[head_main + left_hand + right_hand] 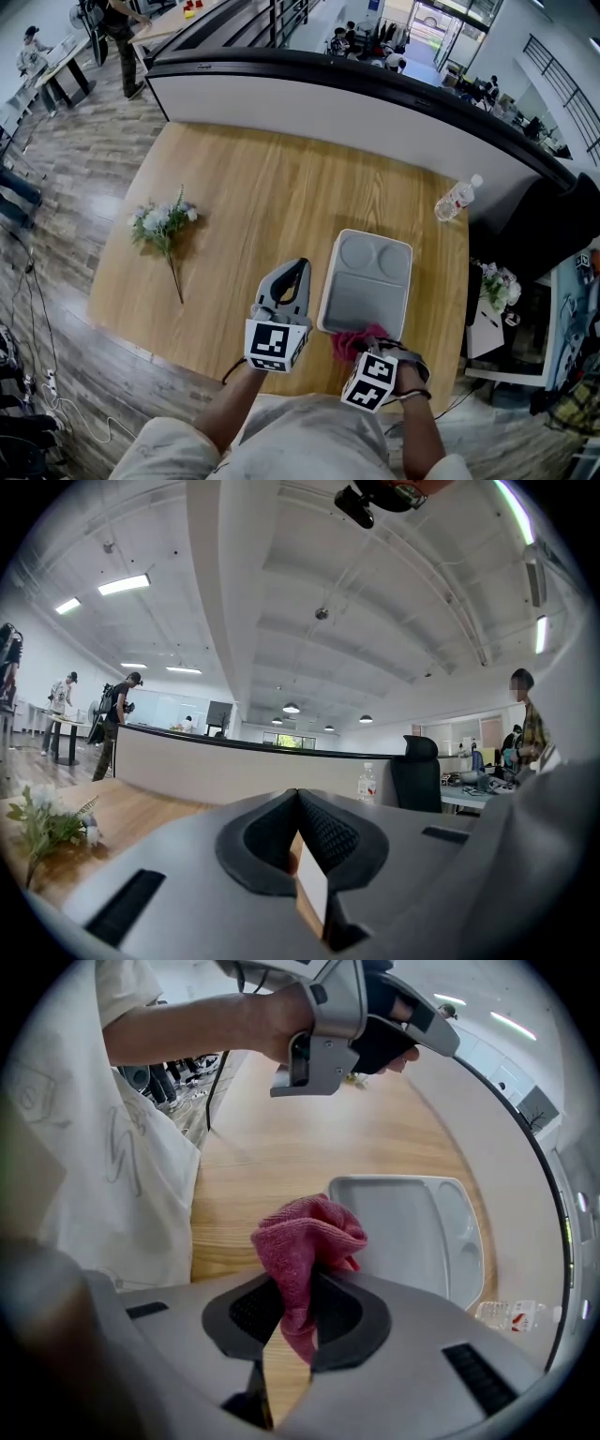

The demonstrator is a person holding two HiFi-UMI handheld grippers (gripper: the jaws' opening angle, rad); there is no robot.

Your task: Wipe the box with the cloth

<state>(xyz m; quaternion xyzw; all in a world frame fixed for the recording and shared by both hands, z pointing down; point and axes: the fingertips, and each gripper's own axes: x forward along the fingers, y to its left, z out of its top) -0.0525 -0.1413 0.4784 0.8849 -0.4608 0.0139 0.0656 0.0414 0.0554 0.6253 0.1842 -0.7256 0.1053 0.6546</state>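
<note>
My left gripper (297, 272) has its jaws pressed together with nothing between them. It points away from me, over the wooden table (253, 178), just left of the box (367, 286). My left forearm reaches straight forward behind it, and the camera on that gripper looks level across the room.

The box is pale grey and lies flat near my edge of the table. Its long side runs away from me, and it has two round recesses at the far end.

My right gripper (364, 347) is clamped on a bunched pink cloth (307, 1239), which sticks out past the jaws. The cloth sits at the box's near edge, but I cannot tell whether it touches. My right wrist angles inward toward the box.
</note>
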